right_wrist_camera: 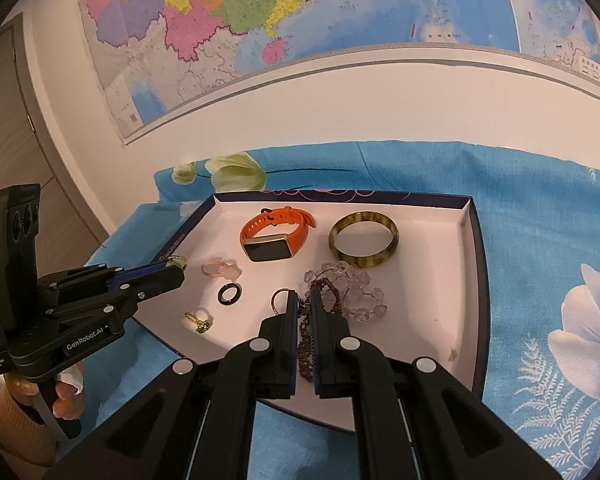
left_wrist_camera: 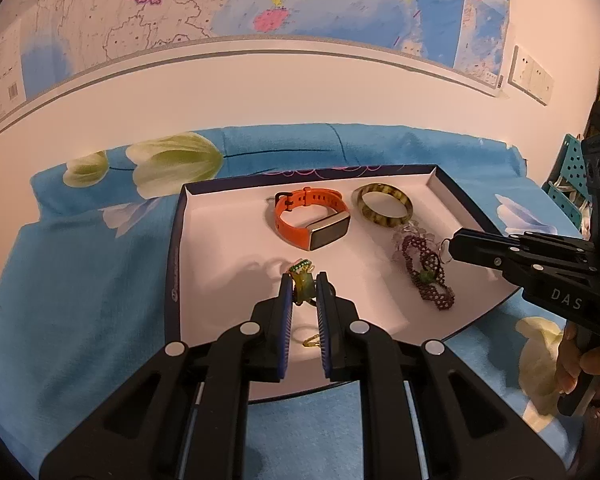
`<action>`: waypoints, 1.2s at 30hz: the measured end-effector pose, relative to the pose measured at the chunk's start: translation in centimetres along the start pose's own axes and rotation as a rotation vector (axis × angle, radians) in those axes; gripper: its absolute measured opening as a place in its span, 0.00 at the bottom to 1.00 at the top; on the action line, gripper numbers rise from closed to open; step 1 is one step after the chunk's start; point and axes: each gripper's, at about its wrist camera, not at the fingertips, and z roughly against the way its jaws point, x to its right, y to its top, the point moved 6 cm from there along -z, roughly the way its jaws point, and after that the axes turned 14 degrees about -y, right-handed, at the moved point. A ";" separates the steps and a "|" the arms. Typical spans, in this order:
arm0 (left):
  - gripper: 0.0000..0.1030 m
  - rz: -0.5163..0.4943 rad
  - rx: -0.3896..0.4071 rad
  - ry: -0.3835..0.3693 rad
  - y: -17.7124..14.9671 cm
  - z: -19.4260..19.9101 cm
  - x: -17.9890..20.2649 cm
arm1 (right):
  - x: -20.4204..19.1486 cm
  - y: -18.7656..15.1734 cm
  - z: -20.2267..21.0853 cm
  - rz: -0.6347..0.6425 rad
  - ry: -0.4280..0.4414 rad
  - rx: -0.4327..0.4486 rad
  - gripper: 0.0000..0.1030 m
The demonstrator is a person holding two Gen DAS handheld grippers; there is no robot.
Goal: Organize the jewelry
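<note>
A shallow white tray [left_wrist_camera: 228, 216] with a dark rim lies on a blue flowered cloth. My left gripper [left_wrist_camera: 305, 281] is shut on a green and gold ring [left_wrist_camera: 301, 280], held just above the tray's left part. My right gripper [right_wrist_camera: 304, 297] is nearly shut with a dark red beaded bracelet [right_wrist_camera: 305, 350] between its fingers; a silver key ring [right_wrist_camera: 279, 300] sits at its left tip. In the tray lie an orange smart band [right_wrist_camera: 274, 238], a brown-green bangle [right_wrist_camera: 364, 240], a clear bead bracelet [right_wrist_camera: 356, 292], a pink ring [right_wrist_camera: 218, 268], a black ring [right_wrist_camera: 230, 294] and a gold ring [right_wrist_camera: 200, 320].
The blue cloth [right_wrist_camera: 540, 220] covers the surface around the tray [right_wrist_camera: 468, 264]. A wall with a large map [right_wrist_camera: 260, 20] stands behind. A teal perforated rack [left_wrist_camera: 572, 184] is at the far right of the left wrist view. A wooden door [right_wrist_camera: 16, 128] is at the left.
</note>
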 end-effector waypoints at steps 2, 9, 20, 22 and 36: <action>0.12 0.004 -0.005 0.002 -0.1 -0.2 -0.1 | 0.0 0.0 -0.2 -0.001 -0.003 -0.006 0.04; 0.12 0.012 -0.017 0.007 -0.4 -0.7 -0.4 | 0.2 -0.1 -0.7 -0.003 -0.012 -0.020 0.04; 0.12 0.025 -0.035 0.007 -0.8 -1.3 -0.8 | 0.4 -0.5 -1.6 -0.005 -0.030 -0.047 0.05; 0.12 0.024 -0.040 0.006 -0.9 -1.5 -0.7 | 0.4 -0.6 -1.7 -0.008 -0.034 -0.049 0.05; 0.35 0.024 -0.021 0.017 -1.0 -0.6 -0.4 | 1.0 -0.7 -1.2 -0.033 -0.048 -0.035 0.22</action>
